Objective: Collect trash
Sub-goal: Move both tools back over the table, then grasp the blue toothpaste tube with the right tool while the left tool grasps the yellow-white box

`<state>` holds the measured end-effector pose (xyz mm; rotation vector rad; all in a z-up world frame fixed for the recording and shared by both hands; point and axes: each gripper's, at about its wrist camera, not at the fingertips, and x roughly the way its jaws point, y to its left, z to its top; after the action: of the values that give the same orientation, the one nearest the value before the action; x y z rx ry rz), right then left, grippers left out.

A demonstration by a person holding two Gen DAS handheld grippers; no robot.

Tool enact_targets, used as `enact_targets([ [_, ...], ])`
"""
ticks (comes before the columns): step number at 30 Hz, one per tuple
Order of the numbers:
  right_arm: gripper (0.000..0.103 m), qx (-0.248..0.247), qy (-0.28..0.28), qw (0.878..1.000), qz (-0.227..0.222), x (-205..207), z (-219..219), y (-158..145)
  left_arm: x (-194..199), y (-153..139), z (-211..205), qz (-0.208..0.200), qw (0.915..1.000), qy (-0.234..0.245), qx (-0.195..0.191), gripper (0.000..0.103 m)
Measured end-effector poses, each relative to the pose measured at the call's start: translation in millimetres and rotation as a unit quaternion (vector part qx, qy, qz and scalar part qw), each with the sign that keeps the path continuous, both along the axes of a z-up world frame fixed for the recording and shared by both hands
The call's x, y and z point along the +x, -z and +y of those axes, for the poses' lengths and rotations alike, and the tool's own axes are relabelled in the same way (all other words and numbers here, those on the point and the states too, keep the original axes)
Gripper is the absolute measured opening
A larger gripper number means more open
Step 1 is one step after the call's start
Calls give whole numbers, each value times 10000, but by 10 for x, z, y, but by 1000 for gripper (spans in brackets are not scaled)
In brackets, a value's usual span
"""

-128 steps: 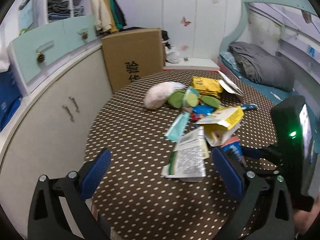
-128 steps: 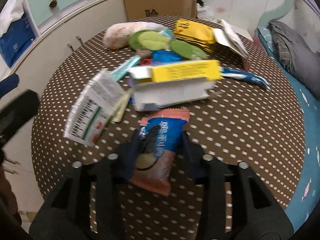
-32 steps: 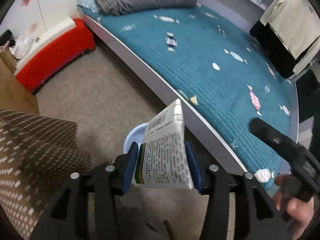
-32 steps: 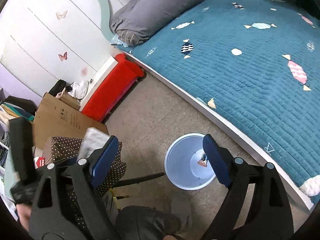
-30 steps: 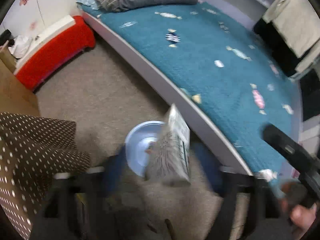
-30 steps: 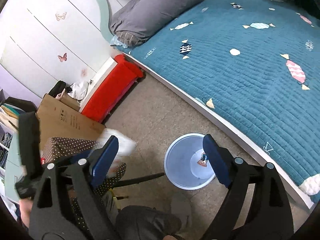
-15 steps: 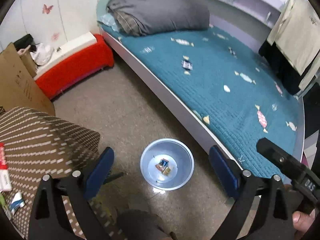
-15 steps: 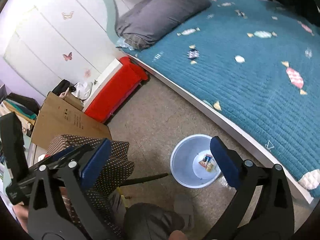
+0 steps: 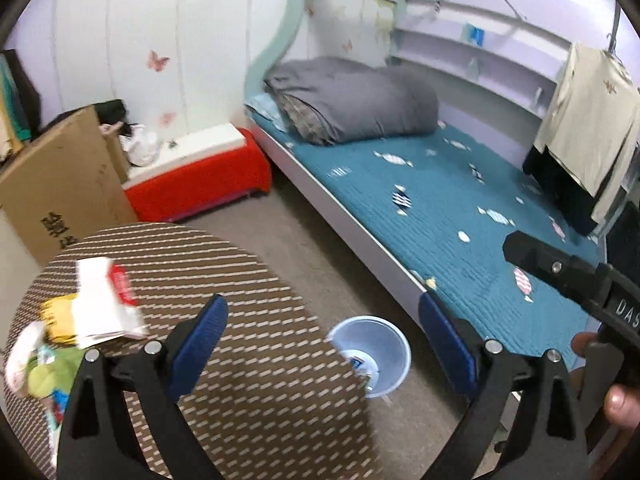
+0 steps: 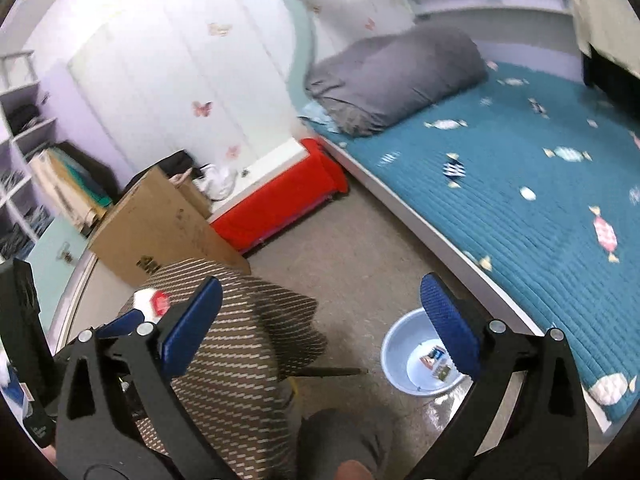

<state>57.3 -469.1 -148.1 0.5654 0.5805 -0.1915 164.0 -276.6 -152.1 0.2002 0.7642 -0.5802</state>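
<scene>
A pale blue basin stands on the floor between the round table and the bed, with wrappers lying inside; it also shows in the right wrist view. My left gripper is open and empty, above the table's right edge and the basin. My right gripper is open and empty, high above the floor. Trash lies on the brown dotted table: a white and red packet, a yellow packet and green pieces.
A bed with a teal cover and a grey duvet runs along the right. A red bench and a cardboard box stand by the far wall. My knee shows below the right gripper.
My left gripper let go of the white printed packet over the basin and opened. Both grippers then swung up and back toward the table, which has come into view.
</scene>
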Motion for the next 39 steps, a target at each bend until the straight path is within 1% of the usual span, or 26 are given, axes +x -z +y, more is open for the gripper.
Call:
enact_targets([
  [6, 97, -266, -542, 9982, -59, 77, 592, -218, -184, -208, 710, -299, 9986, -418, -135, 94],
  [10, 97, -352, -1013, 9942, -56, 159, 1031, -287, -274, -237, 1265, -397, 9955, -836, -195, 94],
  [15, 97, -532, -1486, 9874, 81, 279, 1492, -256, -332, -184, 1839, -382, 9906, -1296, -198, 94],
  [18, 97, -705, -1769, 9814, 227, 359, 1766, -172, -359, -117, 2208, -352, 9860, -1614, -216, 94],
  [21, 97, -935, -2100, 9722, 437, 487, 1999, -33, -385, -15, 2463, -253, 9832, -1795, -231, 94],
  [23, 97, -1206, -2297, 9636, 644, 618, 2114, 123, -381, 69, 2606, -228, 9828, -1823, -184, 94],
  [25, 97, -1462, -2564, 9515, 871, 777, 2218, 294, -368, 139, 2680, -204, 9828, -1833, -81, 94],
  [28, 97, -1754, -2993, 9318, 1064, 1031, 2327, 501, -318, 239, 2725, -145, 9859, -1665, 23, 94],
  [30, 97, -1901, -3172, 9225, 1106, 1162, 2360, 574, -271, 293, 2672, -155, 9887, -1480, 207, 94],
  [31, 97, -2009, -3362, 9132, 1128, 1265, 2398, 620, -242, 321, 2638, -134, 9901, -1367, 272, 94],
  [33, 97, -2095, -3607, 9020, 1111, 1380, 2438, 657, -158, 410, 2562, -88, 9924, -1120, 494, 94],
  [34, 97, -2184, -3793, 8920, 1130, 1458, 2473, 697, -137, 434, 2534, -86, 9927, -1059, 566, 94],
  [35, 97, -2303, -3944, 8823, 1142, 1523, 2511, 733, -90, 479, 2487, -91, 9925, -968, 737, 94],
  [36, 96, -2368, -4055, 8754, 1151, 1565, 2542, 761, -59, 509, 2449, -99, 9923, -889, 856, 94],
  [37, 87, -2419, -4253, 8644, 1157, 1622, 2587, 806, -29, 544, 2413, -93, 9923, -783, 956, 94],
  [38, 69, -2407, -4384, 8579, 1182, 1672, 2620, 847, 7, 590, 2375, -58, 9922, -664, 1053, 94],
  [39, 67, -2402, -4441, 8544, 1227, 1701, 2634, 878, 35, 631, 2352, -13, 9918, -580, 1138, 94],
])
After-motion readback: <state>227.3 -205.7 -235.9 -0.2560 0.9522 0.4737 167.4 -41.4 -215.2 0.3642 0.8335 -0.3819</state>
